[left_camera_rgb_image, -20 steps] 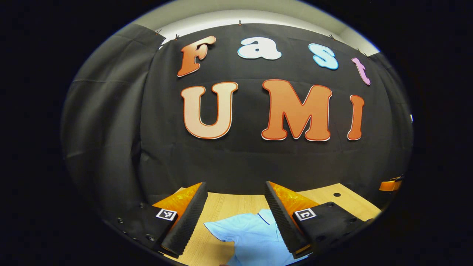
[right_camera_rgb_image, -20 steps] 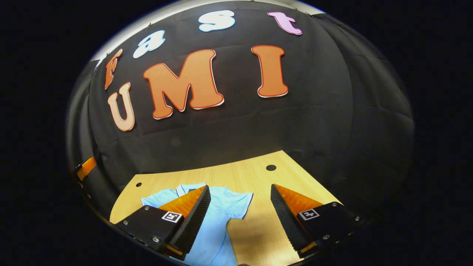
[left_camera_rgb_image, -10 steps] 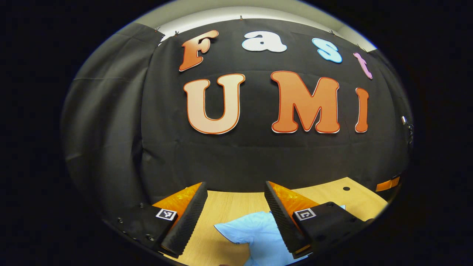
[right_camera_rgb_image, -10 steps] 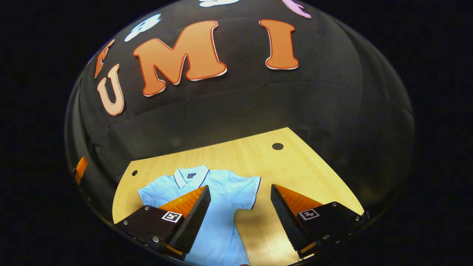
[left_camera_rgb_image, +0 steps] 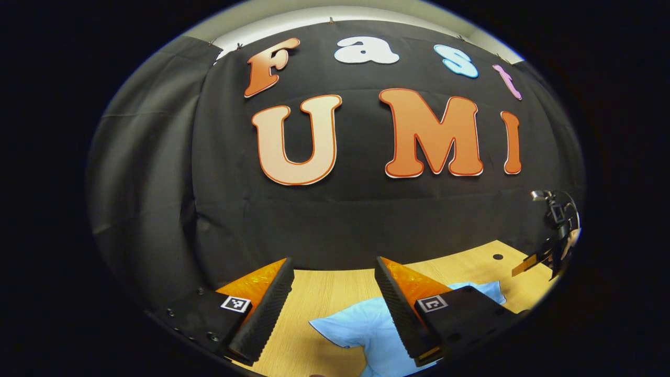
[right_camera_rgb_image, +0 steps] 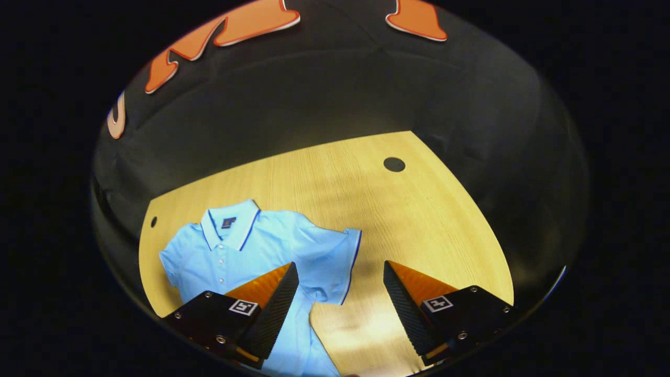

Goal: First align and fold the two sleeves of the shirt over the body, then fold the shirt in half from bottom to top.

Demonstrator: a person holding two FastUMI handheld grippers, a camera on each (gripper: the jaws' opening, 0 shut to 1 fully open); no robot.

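A light wooden surface (right_camera_rgb_image: 335,188) carries everything, its grain running across. A round dark hole (right_camera_rgb_image: 393,164) sits near its far right corner, a smaller hole (right_camera_rgb_image: 153,222) near its far left edge. Black cloth wall (left_camera_rgb_image: 335,220) hangs behind the surface.

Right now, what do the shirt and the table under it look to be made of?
Shirt: soft knit cloth, likely cotton pique, matte light blue; it lies limp with small wrinkles, a dark-trimmed collar and a buttoned placket.
Table: wood or wood-look laminate, smooth with slight sheen; straight pale grain lines, a round dark hole.
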